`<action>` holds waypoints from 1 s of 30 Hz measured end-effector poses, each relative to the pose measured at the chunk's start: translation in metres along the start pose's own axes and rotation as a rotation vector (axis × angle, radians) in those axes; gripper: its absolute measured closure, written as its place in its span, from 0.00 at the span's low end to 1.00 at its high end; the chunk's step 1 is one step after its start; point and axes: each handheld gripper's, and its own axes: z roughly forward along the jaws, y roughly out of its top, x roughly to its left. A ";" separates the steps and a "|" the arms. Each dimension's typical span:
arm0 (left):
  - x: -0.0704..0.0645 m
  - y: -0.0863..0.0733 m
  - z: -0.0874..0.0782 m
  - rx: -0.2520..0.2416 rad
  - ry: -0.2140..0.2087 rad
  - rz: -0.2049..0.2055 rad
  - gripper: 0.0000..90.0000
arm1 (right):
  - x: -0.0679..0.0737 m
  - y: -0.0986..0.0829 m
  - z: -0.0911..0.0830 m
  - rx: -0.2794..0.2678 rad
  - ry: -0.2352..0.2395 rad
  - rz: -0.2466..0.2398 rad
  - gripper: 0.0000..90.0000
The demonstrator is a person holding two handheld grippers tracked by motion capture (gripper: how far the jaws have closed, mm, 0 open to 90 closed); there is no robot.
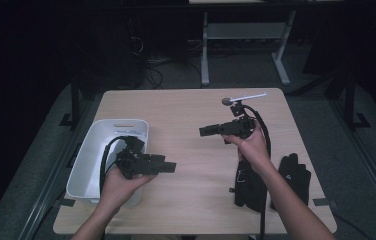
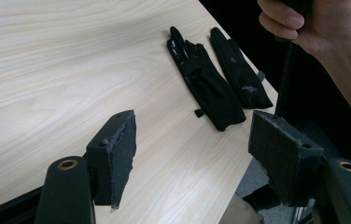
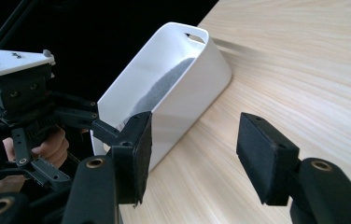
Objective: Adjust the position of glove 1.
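No legible text, label, brand name or number is found on any surface. The only markings are small pale emblems on the back of each black glove [image 2: 211,84], too small and blurred to read. The white bin [image 3: 183,79] carries no readable marking.
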 end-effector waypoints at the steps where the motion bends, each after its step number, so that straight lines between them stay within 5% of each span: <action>1: -0.002 0.001 0.002 0.001 -0.002 0.002 0.36 | -0.001 -0.002 -0.003 -0.001 -0.006 0.001 0.50; 18: -0.029 0.008 0.049 0.038 -0.050 0.063 0.34 | -0.017 -0.037 -0.055 -0.032 -0.071 0.017 0.50; 30: -0.040 0.013 0.078 0.062 -0.080 0.076 0.33 | -0.037 -0.069 -0.100 -0.080 -0.122 0.076 0.51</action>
